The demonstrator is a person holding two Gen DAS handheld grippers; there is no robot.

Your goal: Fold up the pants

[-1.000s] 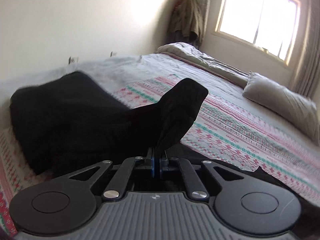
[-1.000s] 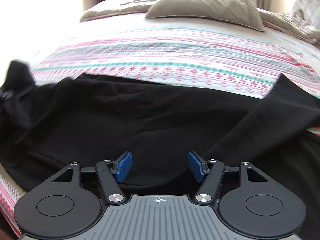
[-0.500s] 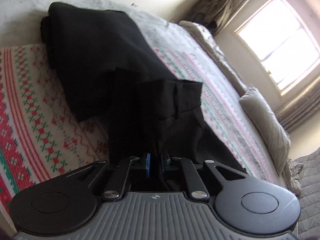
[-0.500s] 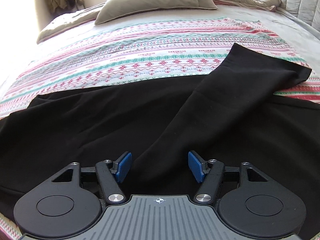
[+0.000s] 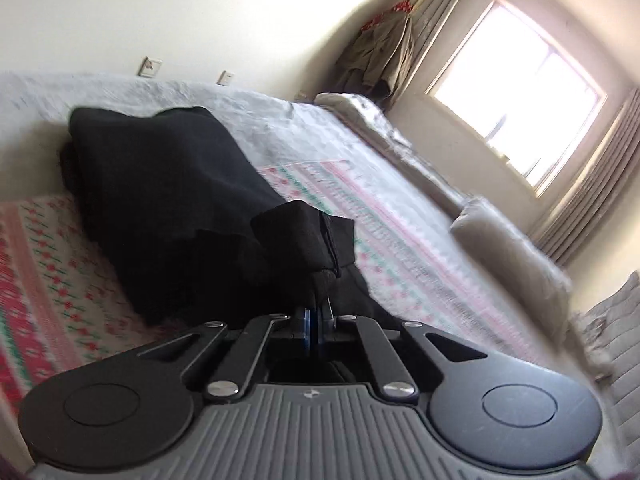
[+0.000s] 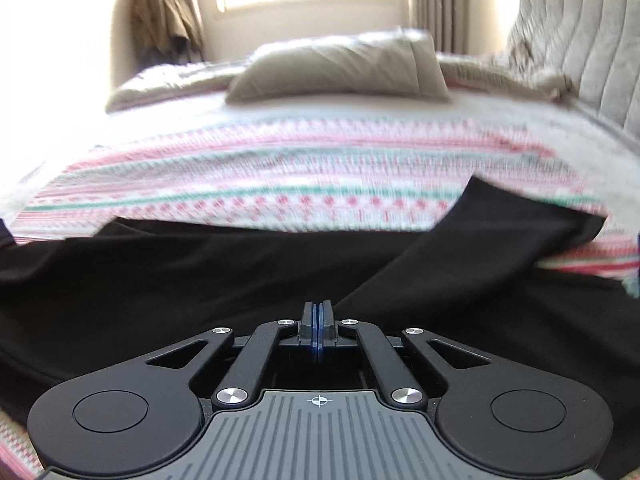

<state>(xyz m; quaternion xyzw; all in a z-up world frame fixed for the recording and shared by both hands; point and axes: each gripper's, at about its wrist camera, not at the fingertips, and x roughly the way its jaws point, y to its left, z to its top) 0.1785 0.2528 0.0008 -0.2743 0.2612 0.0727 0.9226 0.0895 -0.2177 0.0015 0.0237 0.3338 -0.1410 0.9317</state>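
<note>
Pants (image 5: pixel 172 208) lie black across the striped bedspread (image 6: pixel 280 196), one bunched end pinched in my left gripper (image 5: pixel 315 316). My right gripper (image 6: pixel 317 320) is closed with no cloth visibly between the pads. I judge the first fold is underway; next I must carry this end across.

1. The pants (image 5: pixel 172 216) are matt black cloth, soft and lint-free.
2. The bedsheet (image 6: pixel 280 192) is woven cotton-like cloth, printed in pink and green bands.
3. The pillow (image 6: pixel 340 68) is smooth grey-beige fabric.
4. Each gripper, left gripper (image 5: pixel 316 318) and right gripper (image 6: pixel 317 320), is matt black plastic with shiny metal rivets and blue rubbery pads.
</note>
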